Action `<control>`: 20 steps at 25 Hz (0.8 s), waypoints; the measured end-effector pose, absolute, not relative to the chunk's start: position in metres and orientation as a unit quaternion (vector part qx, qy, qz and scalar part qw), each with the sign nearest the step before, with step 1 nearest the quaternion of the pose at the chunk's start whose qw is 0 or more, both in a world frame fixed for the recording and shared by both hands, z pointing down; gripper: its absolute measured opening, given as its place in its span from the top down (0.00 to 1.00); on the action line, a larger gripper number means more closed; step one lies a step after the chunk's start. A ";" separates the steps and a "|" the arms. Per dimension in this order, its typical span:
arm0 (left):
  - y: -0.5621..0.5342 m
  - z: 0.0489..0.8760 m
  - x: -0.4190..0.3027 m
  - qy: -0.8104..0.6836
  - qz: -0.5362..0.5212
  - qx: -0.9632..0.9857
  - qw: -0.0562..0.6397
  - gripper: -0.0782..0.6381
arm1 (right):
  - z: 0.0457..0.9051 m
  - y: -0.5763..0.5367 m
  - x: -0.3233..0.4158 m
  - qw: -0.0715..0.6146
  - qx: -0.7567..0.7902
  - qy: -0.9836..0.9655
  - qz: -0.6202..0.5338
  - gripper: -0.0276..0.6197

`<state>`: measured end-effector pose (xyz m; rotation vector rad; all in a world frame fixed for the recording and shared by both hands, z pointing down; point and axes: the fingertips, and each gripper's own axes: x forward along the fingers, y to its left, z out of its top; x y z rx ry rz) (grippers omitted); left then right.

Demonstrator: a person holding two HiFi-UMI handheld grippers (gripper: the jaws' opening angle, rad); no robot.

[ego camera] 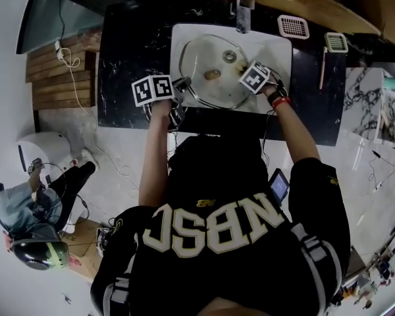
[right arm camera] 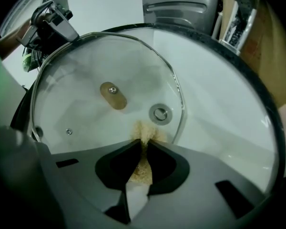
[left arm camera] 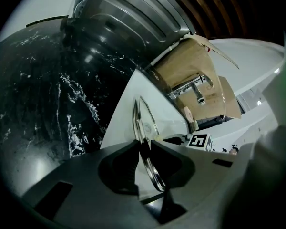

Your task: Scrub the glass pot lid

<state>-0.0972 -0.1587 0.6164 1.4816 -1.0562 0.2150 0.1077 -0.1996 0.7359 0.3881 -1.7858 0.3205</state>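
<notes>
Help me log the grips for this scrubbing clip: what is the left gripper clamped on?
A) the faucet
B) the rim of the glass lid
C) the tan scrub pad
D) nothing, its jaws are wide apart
B: in the left gripper view, the left gripper has its jaws closed on the metal rim of the glass lid, while the tan scrub pad sits pinched in the right gripper.

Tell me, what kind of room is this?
Probably a kitchen: a white sink with a tap, set in a dark marble counter, holding a glass pot lid.
</notes>
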 end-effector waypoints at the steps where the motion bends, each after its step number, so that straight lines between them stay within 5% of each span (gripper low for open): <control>1: -0.159 0.616 -0.097 -0.459 0.093 0.642 0.608 0.77 | 0.734 -0.194 0.106 0.601 0.159 -0.771 0.141 0.87; 20: -0.160 0.616 -0.096 -0.462 0.096 0.645 0.601 0.77 | 0.680 -0.105 0.058 0.547 0.038 -0.805 0.227 0.87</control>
